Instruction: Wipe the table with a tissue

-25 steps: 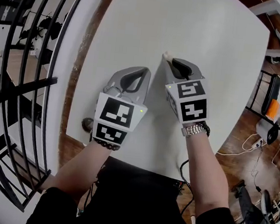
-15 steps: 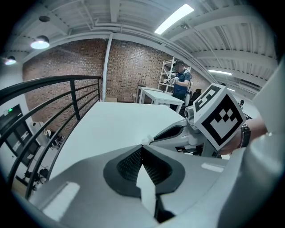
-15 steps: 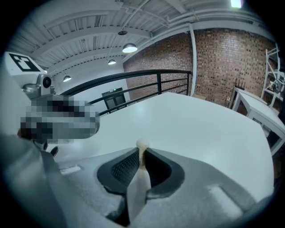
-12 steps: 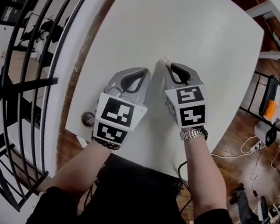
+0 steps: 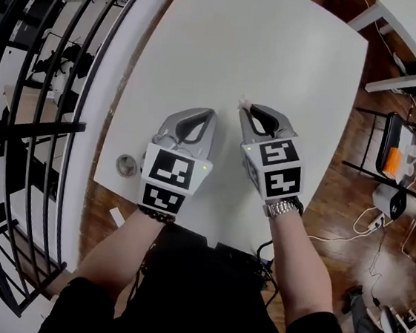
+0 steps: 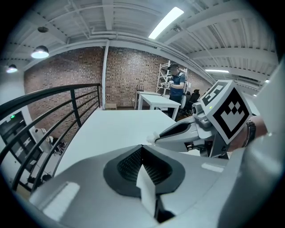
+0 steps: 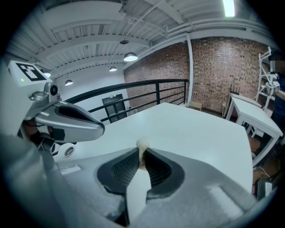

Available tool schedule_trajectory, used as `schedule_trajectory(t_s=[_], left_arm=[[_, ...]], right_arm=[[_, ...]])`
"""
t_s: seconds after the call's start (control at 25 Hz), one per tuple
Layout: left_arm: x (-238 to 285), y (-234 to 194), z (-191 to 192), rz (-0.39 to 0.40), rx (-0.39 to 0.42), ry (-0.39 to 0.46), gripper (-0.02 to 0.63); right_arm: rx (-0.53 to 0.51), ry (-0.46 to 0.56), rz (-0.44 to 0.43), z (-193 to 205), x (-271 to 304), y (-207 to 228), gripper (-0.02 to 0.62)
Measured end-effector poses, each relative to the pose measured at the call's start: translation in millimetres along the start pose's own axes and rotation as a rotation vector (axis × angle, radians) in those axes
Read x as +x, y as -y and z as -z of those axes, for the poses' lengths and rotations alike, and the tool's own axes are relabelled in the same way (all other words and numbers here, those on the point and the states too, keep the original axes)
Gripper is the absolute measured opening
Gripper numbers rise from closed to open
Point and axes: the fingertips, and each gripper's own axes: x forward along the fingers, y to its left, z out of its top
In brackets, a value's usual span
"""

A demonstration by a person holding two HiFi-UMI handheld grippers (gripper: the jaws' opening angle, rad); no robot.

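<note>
Plainly, the weak point is how little tissue (image 7: pixel 142 144) there is to work with: the right gripper (image 7: pixel 142 153) is clamped on a small white wad, and only a nub of it pokes out past the closed tips. From the head view I cannot tell whether that nub touches the worktop (image 5: pixel 281 51) or hangs just above it. If the right gripper comes down too flat or too hard, I judge that its hard tips, not the tissue, would rub the surface, so the wipe would do nothing and might scuff. Dragging with the nub leading could also pull the wad out of the right gripper or tear it, since thin paper gives way under friction and the hold is on a narrow pinch. The left gripper (image 5: pixel 211 114) sits just beside the right gripper, on its left, with its jaws pressed together on nothing. A sideways stroke toward it could knock the two together and jolt the tissue loose. A small round thing (image 5: pixel 127 165) lies farther out on that same side of the right gripper, beyond the left gripper and close to the worktop's edge. A long sweep that way could push it off. Strokes away from the left gripper, where the white surface is bare, look the safer choice, with the right gripper tilted so the tissue meets the surface first.
</note>
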Motion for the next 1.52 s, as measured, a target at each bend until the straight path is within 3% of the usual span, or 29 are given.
schedule_trajectory(t_s=[0.68,1.52], left_arm=[[-70.2,78.6,-12.1,-0.053,0.054,0.075,0.012],[-141.4,177.7,-14.5,-0.065,0.142,0.165,0.012]], right_arm=[[-0.039,0.123,-0.016,7.1,-118.5,-29.2,0.035],[-0.091,0.269,-0.014,31.5,-238.9,-67.9,0.035]])
